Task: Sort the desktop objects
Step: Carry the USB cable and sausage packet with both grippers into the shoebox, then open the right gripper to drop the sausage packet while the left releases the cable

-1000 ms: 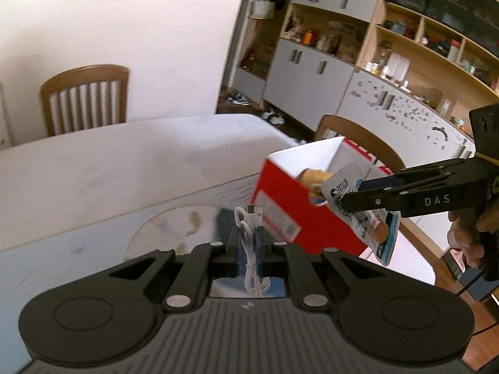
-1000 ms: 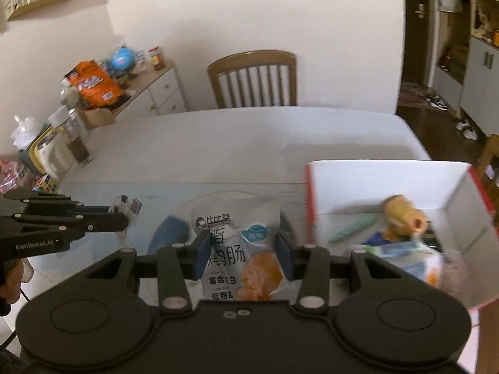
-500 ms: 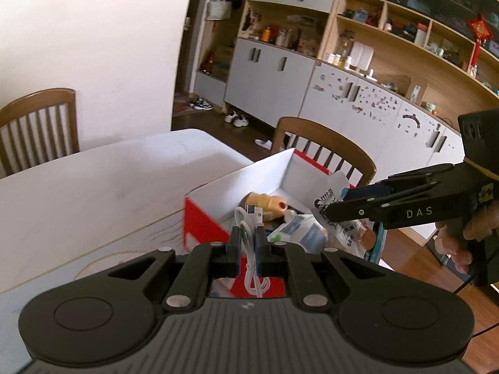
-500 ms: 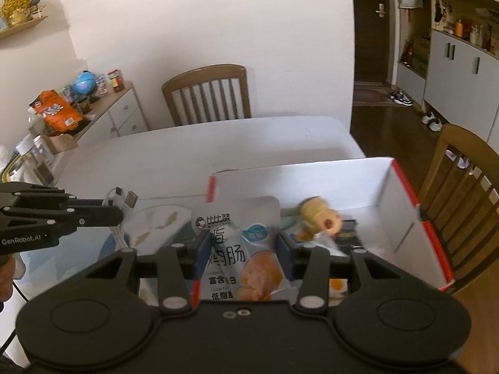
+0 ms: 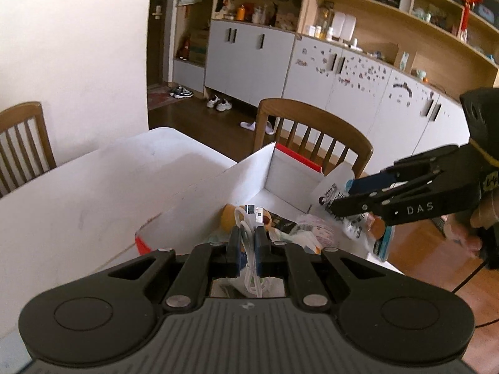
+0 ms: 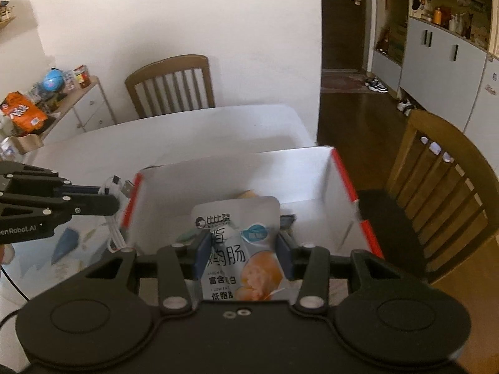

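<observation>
The white USB cable point(image 5: 249, 249) is bundled up and pinched tight between the pads of the left gripper point(image 5: 248, 247), with its silver plug sticking up past the fingertips. It's hanging right at the near-left edge of the red-and-white cardboard box point(image 6: 346, 184), which sits on the white table point(image 5: 93, 187). From the right wrist view you can see the same cable point(image 6: 117, 215) dangling beside the box's red corner, and the left gripper's side reads "enRobot.AI" (start is cut off).

The right gripper point(image 6: 243, 255) is clamped on a snack pouch point(image 6: 240, 243), held over the open box. Pouch is white with an orange picture, a logo reading "比比赞" up top, big characters "鸡肠", then "富含" something "白", "LOW FAT" and "低脂". From the left wrist view the right gripper shows "DAS" in white letters on its finger, and a hand point(image 5: 474, 224) is wrapped around its handle.

Inside the box there's a tan toy-looking thing point(image 5: 227, 218) and some crinkly packets point(image 5: 312, 227), can't read those. Wooden chairs point(image 6: 171, 84) stand around the table, cabinets point(image 5: 343, 71) with stickers behind.
</observation>
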Motion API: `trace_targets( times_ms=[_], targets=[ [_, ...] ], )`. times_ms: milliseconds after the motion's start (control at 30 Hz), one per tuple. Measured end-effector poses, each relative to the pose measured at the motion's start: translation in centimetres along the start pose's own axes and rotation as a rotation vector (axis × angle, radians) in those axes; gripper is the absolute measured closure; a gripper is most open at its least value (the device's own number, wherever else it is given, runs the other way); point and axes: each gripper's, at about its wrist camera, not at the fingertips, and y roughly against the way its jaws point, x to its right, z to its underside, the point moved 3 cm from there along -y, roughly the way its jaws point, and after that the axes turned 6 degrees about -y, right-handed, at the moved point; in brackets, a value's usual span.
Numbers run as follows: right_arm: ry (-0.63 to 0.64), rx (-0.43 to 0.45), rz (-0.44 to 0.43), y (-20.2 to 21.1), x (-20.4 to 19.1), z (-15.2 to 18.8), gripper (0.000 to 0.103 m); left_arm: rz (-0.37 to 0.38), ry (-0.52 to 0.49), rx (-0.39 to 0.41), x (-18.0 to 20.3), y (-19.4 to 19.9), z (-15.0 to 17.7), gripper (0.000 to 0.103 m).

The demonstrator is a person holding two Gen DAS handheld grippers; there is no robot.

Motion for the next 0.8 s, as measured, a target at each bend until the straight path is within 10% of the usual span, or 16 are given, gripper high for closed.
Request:
trace_targets(
  times_ms=[800],
  targets=[
    [0.079,-0.139,0.046,-8.7,2.9,0.7,0.059,-0.008,-0.100,-0.256,-0.7,-9.8,-0.1,0.096]
  ],
)
